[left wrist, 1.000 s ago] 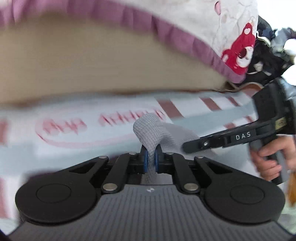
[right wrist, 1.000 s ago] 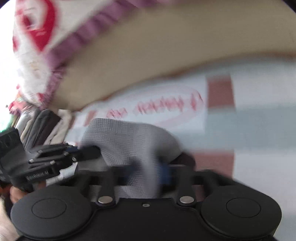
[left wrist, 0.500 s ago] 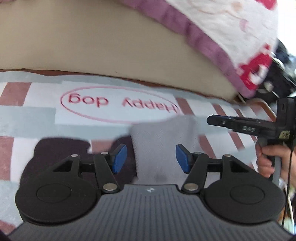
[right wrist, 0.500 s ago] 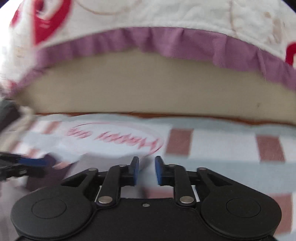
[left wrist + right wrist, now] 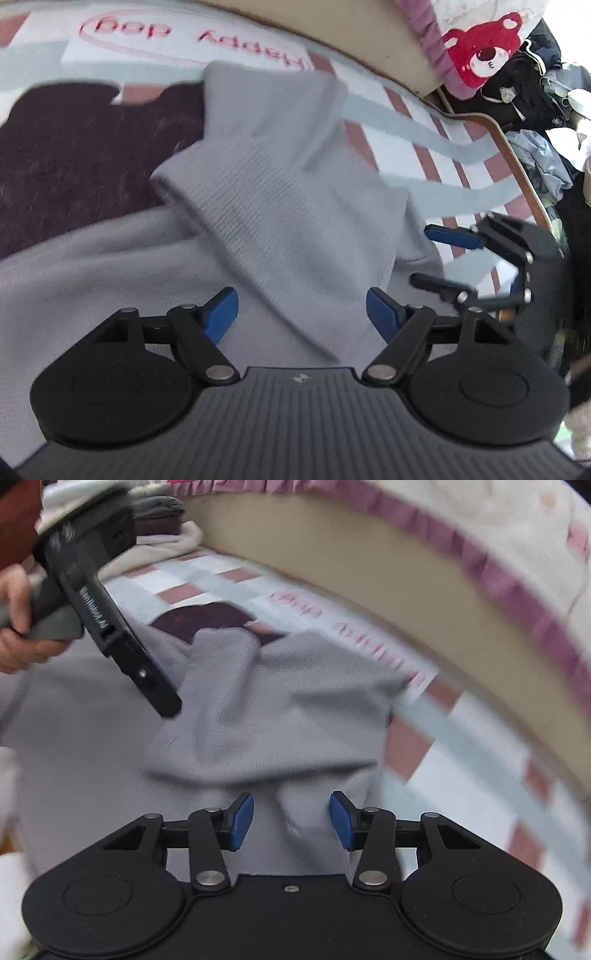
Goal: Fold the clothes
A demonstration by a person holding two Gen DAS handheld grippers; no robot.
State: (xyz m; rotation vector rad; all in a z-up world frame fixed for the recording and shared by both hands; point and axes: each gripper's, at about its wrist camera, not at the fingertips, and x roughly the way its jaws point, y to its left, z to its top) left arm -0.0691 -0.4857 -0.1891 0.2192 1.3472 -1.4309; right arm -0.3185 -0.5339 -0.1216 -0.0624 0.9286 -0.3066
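A grey knit garment [image 5: 280, 206] lies on the checked mat [image 5: 424, 122], with a folded part laid across its top and a dark purple cloth [image 5: 81, 147] under it at the left. My left gripper [image 5: 302, 314] hovers over the fold, its jaws opening, the blue pads clear of the knit. My right gripper [image 5: 291, 821] also hangs over the grey garment [image 5: 258, 709], jaws opening, nothing pinched between the pads. In the left wrist view the right gripper [image 5: 439, 258] shows at the right edge of the garment. The left gripper's finger [image 5: 155, 690] crosses the right wrist view.
A beige mattress edge [image 5: 388, 590] with a purple-frilled bedspread [image 5: 498, 572] borders the mat at the far side. A pile of dark and blue clothes [image 5: 535, 110] sits beyond the mat's corner. Folded clothes [image 5: 159, 513] are stacked at the far left. A person's hand [image 5: 18, 627] holds the left gripper's handle.
Both grippers were shut on the grey knit a second ago and have let it go. The fold now lies flat. Both cameras have tipped down toward the garment and pulled back.
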